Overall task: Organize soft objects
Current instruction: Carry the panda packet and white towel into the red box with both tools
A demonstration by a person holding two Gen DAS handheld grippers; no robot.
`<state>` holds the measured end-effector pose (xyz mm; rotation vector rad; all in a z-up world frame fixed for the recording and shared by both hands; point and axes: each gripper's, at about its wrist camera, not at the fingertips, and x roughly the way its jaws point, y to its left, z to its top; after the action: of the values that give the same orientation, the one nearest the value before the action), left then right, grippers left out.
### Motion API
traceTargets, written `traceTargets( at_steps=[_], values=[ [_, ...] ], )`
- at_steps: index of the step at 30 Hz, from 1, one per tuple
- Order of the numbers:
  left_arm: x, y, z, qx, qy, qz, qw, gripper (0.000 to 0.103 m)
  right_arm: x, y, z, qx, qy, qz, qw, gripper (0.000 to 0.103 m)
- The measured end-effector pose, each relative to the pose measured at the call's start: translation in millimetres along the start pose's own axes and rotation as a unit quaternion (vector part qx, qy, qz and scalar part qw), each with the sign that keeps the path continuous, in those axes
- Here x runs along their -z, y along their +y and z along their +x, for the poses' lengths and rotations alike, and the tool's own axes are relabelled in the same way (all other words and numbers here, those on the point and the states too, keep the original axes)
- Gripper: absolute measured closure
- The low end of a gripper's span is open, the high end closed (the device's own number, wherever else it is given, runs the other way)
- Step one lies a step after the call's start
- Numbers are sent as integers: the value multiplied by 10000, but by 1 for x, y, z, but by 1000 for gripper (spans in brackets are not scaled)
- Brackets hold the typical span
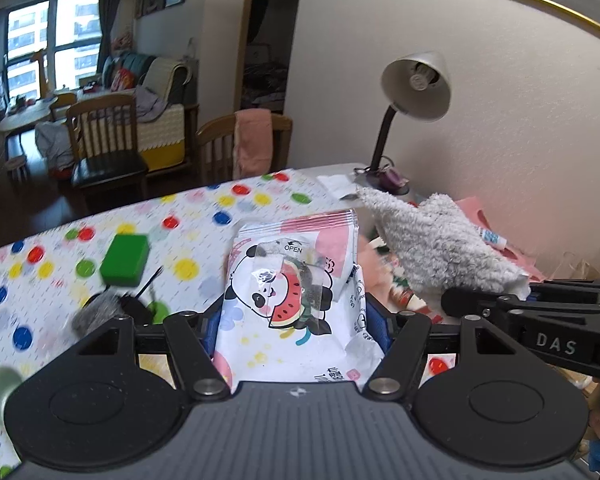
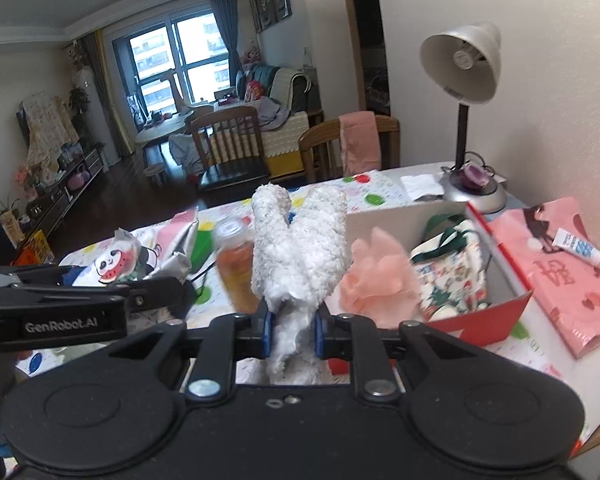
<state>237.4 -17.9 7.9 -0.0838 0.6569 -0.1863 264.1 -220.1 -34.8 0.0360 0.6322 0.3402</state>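
My left gripper [image 1: 296, 320] is shut on a soft pack of wipes [image 1: 296, 280] printed with a panda and a watermelon slice, held above the dotted tablecloth. My right gripper [image 2: 292, 322] is shut on a fluffy white towel [image 2: 300, 240], folded so two ends stick up. In the left wrist view that towel [image 1: 432, 244] hangs to the right, with the other gripper's black body below it. In the right wrist view the wipes pack [image 2: 116, 264] shows at the left. An open cardboard box [image 2: 512, 276] holds a pink puff [image 2: 380, 276] and a patterned cloth bag [image 2: 452, 276].
A green block [image 1: 125, 258] and a grey fuzzy thing [image 1: 98, 314] lie on the tablecloth [image 1: 204, 216]. A bottle of amber liquid [image 2: 238, 264] stands behind the towel. A desk lamp [image 2: 464, 80] stands by the wall, a pink bag [image 2: 560, 268] with a small tube [image 2: 578, 246] to the right. Wooden chairs stand beyond the table.
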Motion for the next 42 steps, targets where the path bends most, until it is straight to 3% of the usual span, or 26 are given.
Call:
traceTargets(
  at_steps=[12, 23, 29, 42],
  values=[
    [-32, -65, 54, 44, 62, 317, 9995, 36, -19, -82, 24, 314, 95, 122, 9994, 85],
    [-37, -98, 121, -146, 536, 458, 9974, 36, -31, -135, 61, 499, 292, 166, 9982, 85],
    [-36, -112, 162, -307, 840, 613, 9941, 36, -35, -154, 98, 541, 562, 106, 9969, 85],
    [-30, -112, 238, -544, 1542, 433, 9856, 36, -33, -167, 170, 341, 1161, -38, 9926, 85]
  ],
)
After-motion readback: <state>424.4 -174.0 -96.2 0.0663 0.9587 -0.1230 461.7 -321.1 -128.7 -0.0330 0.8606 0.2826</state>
